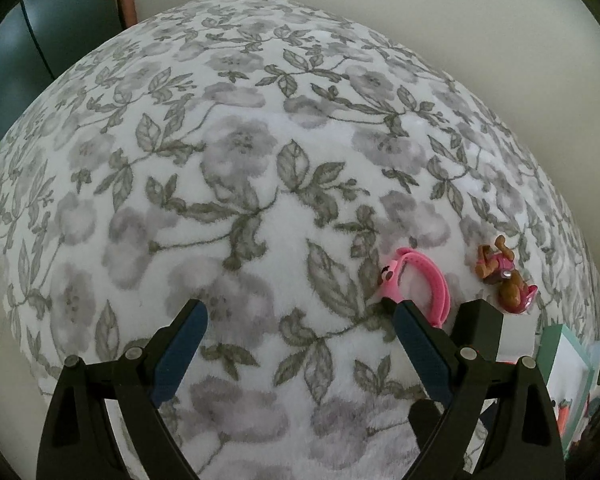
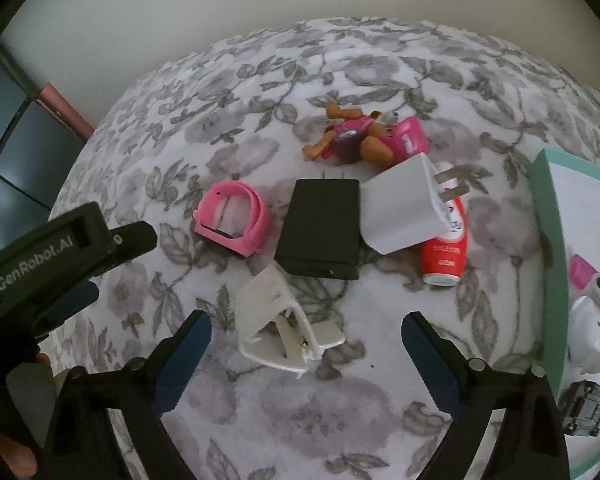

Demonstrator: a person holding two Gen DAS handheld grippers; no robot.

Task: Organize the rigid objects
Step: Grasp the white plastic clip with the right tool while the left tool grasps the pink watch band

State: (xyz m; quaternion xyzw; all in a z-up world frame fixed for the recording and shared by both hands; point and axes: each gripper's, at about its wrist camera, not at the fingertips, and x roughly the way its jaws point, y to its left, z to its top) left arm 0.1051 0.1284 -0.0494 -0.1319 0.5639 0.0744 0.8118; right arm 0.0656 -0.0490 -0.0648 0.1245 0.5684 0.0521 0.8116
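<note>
We see a small scatter of hard objects lying on a bed cover (image 2: 284,408) printed with grey flowers and leaves. Nearest the right gripper (image 2: 306,328) lies a white clip (image 2: 278,320), on its side, just ahead of the gap between the fingers and not touched by either. Beyond it a black adapter (image 2: 320,226) lies flat, and a white plug charger (image 2: 404,208) leans tilted against its right edge, prongs pointing up and to the right. Under the charger a red and white tube (image 2: 446,252) shows. To the left of the black adapter sits a pink watch band (image 2: 232,220), curled in a loop; farther back a brown toy dog (image 2: 364,140) in pink lies on its side. At the right edge a mint-rimmed tray (image 2: 548,216) holds a white and pink item and a small grey one — we cannot tell what they are.

The right gripper's jaws stand wide apart and grasp nothing. The left gripper (image 1: 298,312) is likewise spread wide and empty; its right finger (image 1: 416,344) reaches just beside the pink watch band (image 1: 420,280) — whether they touch we cannot tell. The toy dog (image 1: 502,276) lies near, to the band's right. In the right wrist view the left gripper (image 2: 100,248) enters from the left edge, apart from the band.
</note>
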